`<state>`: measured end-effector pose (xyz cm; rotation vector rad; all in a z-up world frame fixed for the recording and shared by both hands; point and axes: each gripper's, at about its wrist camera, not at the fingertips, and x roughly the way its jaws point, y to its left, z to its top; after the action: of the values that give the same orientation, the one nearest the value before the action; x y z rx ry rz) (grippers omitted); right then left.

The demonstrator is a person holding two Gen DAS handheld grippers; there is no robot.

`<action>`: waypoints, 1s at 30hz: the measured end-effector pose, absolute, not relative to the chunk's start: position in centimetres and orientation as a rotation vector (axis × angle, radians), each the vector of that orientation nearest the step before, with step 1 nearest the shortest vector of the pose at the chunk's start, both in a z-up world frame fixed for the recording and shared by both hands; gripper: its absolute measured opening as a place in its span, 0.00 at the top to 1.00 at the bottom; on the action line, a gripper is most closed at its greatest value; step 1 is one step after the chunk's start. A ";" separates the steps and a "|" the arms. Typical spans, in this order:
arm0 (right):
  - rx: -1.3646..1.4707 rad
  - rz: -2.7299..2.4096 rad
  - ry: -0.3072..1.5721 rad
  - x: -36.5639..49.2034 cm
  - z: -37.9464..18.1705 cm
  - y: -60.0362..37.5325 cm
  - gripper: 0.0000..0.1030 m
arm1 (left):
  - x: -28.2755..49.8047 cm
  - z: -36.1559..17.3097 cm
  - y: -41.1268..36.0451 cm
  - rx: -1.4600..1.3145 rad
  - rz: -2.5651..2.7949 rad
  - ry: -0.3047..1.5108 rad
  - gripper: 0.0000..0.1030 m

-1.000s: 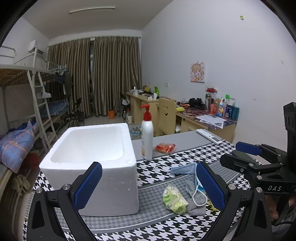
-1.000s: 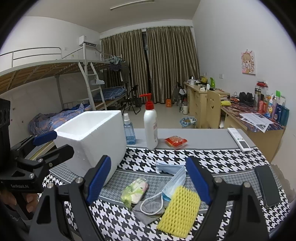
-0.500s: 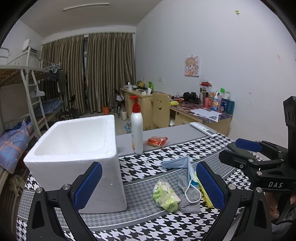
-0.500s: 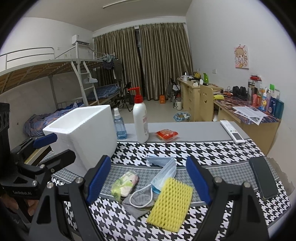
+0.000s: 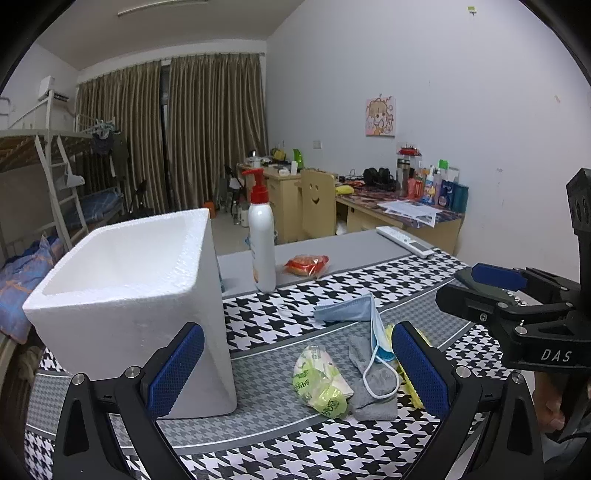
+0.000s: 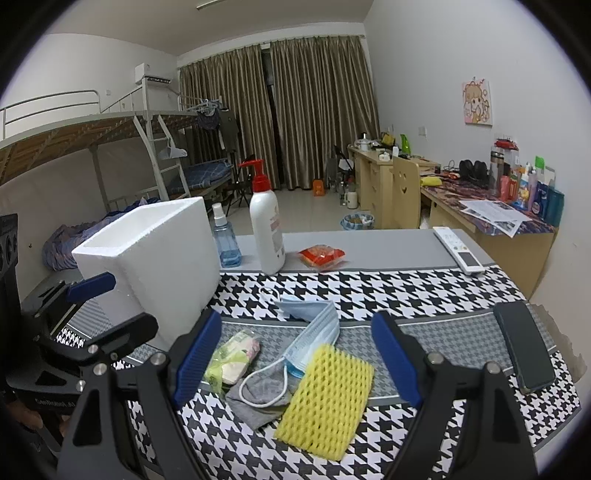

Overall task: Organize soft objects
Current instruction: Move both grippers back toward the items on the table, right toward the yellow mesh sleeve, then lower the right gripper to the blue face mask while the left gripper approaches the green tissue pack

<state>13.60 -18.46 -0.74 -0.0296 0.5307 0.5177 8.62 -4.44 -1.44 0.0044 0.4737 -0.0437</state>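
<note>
Even, cool light from a ceiling lamp (image 5: 162,7) fills both views, with soft, faint shadows. Focus is sharp throughout. Fisheye bending curves the walls, and black corners frame each picture.

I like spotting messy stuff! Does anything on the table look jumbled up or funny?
Yes. The soft things lie in a heap instead of in the white foam box: a blue face mask is draped over a grey sock and the yellow foam net, with a crumpled tissue pack beside them.
</note>
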 end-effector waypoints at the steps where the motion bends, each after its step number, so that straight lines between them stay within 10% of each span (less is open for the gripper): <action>1: -0.030 0.518 0.534 13.8 -0.8 -18.5 0.16 | 8.6 -1.6 -4.4 0.003 -0.043 0.478 0.01; 30: -0.086 0.545 0.626 17.5 -2.6 -18.1 0.16 | 11.8 -4.7 -5.9 -0.003 -0.025 0.605 0.01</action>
<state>17.47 -18.09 -2.61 -0.0857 0.6256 0.5445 11.82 -5.88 -4.68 -0.0025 0.6049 -0.0249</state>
